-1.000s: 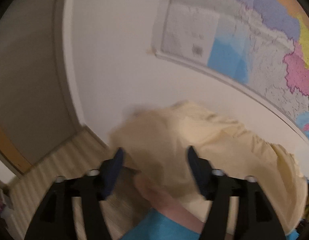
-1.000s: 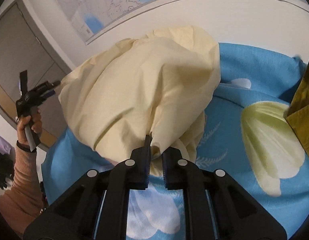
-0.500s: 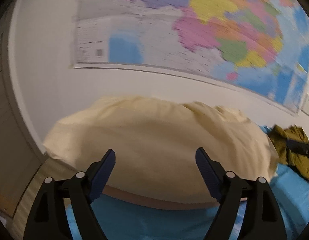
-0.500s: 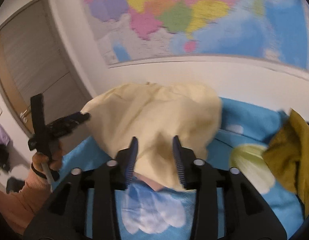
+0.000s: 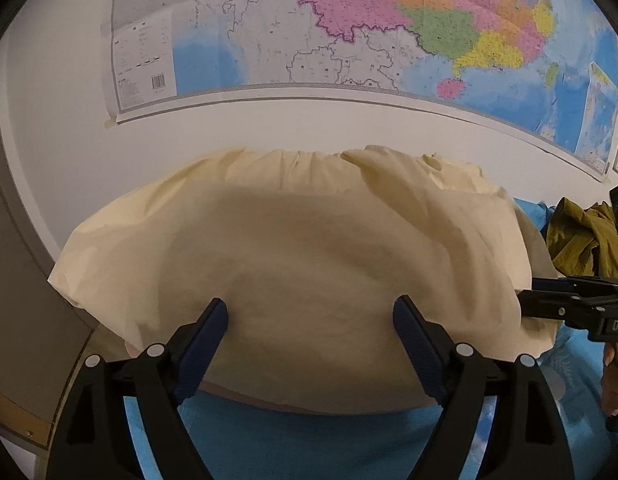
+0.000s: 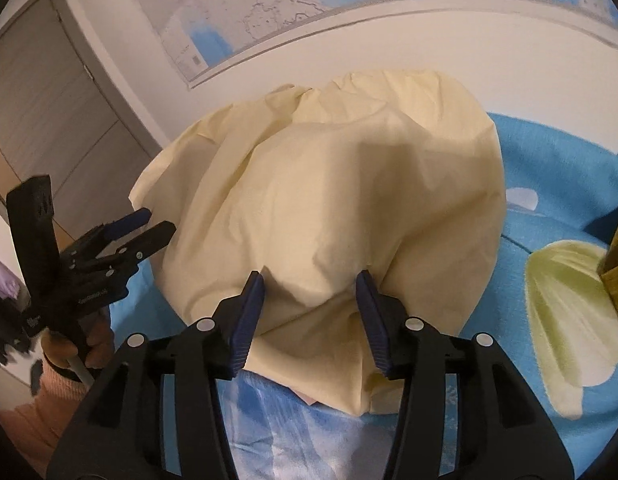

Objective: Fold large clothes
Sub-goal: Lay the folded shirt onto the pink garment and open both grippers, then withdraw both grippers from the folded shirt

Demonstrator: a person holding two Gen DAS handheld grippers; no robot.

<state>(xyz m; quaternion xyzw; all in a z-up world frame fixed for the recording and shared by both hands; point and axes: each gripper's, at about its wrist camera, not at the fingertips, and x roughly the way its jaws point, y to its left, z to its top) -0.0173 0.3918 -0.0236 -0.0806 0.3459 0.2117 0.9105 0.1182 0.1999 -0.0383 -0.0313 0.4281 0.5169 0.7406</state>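
A large pale yellow garment (image 5: 309,264) lies in a loose heap on a blue floral bedsheet (image 5: 293,444), against the white wall. It also fills the middle of the right wrist view (image 6: 333,208). My left gripper (image 5: 311,308) is open and empty, just short of the heap's near edge. My right gripper (image 6: 310,280) is open and empty at the heap's other side, its tips at a fold without holding it. The right gripper shows at the right edge of the left wrist view (image 5: 573,306). The left gripper shows at the left of the right wrist view (image 6: 149,224).
An olive green garment (image 5: 581,236) lies crumpled on the bed to the right of the heap. A big wall map (image 5: 349,28) hangs above the bed. A grey door (image 6: 49,120) stands to the left. The bedsheet (image 6: 549,264) has a pale green flower print.
My right gripper has let go of the yellow garment and opened. The garment has dropped into a heap on the bed. My left gripper has swung round to face the heap.
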